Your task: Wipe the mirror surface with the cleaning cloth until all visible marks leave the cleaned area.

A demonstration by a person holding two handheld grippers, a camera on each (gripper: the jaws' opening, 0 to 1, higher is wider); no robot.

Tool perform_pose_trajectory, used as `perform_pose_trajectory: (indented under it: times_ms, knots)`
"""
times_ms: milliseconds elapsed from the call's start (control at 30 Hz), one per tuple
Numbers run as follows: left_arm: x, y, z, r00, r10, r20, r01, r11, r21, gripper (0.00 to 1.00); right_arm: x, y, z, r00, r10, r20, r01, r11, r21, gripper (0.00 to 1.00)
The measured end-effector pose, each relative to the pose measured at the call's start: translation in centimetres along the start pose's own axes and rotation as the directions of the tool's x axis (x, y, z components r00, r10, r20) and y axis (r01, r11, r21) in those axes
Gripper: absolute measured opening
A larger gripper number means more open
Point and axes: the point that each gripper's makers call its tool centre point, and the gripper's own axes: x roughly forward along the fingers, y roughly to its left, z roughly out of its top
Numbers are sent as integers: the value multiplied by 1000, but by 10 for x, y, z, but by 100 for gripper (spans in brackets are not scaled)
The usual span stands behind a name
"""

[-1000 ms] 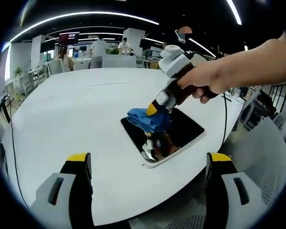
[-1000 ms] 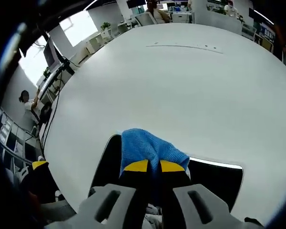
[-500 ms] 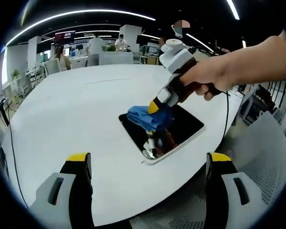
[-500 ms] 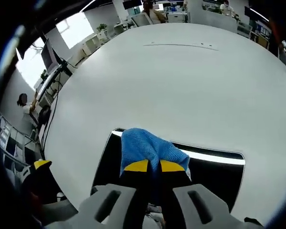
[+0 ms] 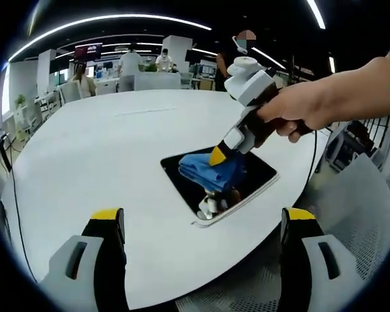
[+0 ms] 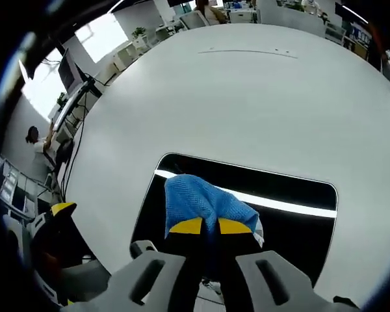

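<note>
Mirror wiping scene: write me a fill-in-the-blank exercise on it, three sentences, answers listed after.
1. The right gripper is shut on a cloth whose colour is ____.
2. The cloth is pressed onto the ____, which lies flat near the edge of the white table.
3. The jaws of the left gripper stand wide ____ and hold nothing.

Missing words: blue; mirror; open

We can't read any text: far beyond the left gripper's jaws, a dark wall sign (image 5: 91,50) w/ red band carries white lettering too small & blurred to make out, and nothing else bears legible marks, nos. or brands.
</note>
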Motion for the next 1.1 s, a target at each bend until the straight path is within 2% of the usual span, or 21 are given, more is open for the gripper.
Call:
perform_pose_trajectory:
  times_ms: [600, 1100]
  knots:
    - [-1, -1, 5, 1000, -4, 26, 4, 1000, 8, 99, -19, 17, -41, 1000, 26, -1, -26, 1000, 16, 1]
    - [-2, 0, 6, 1000, 9, 29, -9, 1000, 3, 99, -30, 24, -64, 998, 55, -15, -54, 998, 34, 1]
